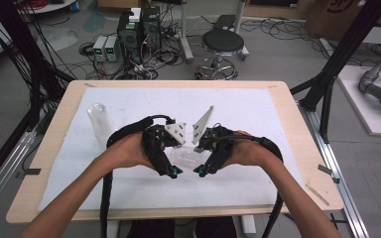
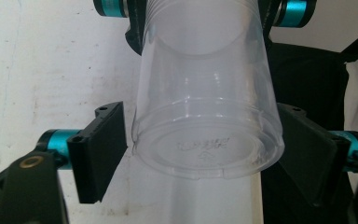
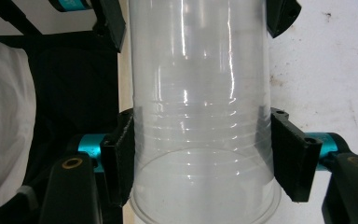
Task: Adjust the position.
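A clear plastic cup [image 1: 186, 153] hangs level above the white mat [image 1: 258, 114], between my two grippers. In the left gripper view its base [image 2: 205, 149] faces the camera, and a second cup's bottom [image 2: 200, 42] appears nested deeper inside. My left gripper [image 2: 205, 149] has a black pad [image 2: 100, 149] on each side of the base. The pads stand right at the wall and the cup is not squeezed. My right gripper [image 3: 203, 154] is shut on the cup's rim end [image 3: 200, 140], its pads [image 3: 121, 154] flat against the wall. In the high view the left gripper [image 1: 174, 159] and right gripper [image 1: 202, 158] point at each other.
Another clear cup [image 1: 99, 121] stands at the mat's left side. The wooden table edge [image 1: 297, 148] borders the mat. Black frame posts, cables, a stool [image 1: 222, 44] and electronics are on the floor beyond the table.
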`<state>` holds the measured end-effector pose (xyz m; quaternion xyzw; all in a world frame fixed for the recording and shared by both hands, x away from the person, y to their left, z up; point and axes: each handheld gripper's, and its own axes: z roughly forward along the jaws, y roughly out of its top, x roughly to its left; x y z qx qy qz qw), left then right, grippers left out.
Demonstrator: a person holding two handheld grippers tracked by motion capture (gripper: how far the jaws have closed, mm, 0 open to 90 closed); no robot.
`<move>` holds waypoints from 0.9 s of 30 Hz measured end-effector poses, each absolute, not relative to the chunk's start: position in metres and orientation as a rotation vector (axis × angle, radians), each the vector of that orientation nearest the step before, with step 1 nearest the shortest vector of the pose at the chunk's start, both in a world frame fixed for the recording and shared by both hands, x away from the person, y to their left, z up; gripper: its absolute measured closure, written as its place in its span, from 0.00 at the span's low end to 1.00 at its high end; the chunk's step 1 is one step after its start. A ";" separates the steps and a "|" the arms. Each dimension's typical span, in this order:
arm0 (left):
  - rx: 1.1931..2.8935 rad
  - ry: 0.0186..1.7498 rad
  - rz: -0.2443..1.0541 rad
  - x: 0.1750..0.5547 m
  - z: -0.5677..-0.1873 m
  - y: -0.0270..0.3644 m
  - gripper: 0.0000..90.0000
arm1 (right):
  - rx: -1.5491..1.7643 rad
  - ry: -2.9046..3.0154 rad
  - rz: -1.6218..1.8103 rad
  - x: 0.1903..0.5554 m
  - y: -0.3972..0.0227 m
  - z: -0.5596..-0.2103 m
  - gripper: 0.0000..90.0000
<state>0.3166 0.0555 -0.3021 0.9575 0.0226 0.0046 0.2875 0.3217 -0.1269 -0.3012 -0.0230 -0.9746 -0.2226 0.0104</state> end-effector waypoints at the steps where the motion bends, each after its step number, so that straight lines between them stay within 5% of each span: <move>1: 2.553 0.060 0.007 0.317 -0.302 0.055 0.24 | -0.068 -3.048 -0.693 0.322 -0.127 -0.301 0.37; 16: 2.540 0.035 -0.007 0.318 -0.302 0.056 0.44 | -0.064 -3.045 -0.692 0.322 -0.126 -0.302 0.38; 27: 2.547 0.032 -0.003 0.318 -0.302 0.056 0.45 | -0.059 -3.044 -0.695 0.322 -0.126 -0.303 0.38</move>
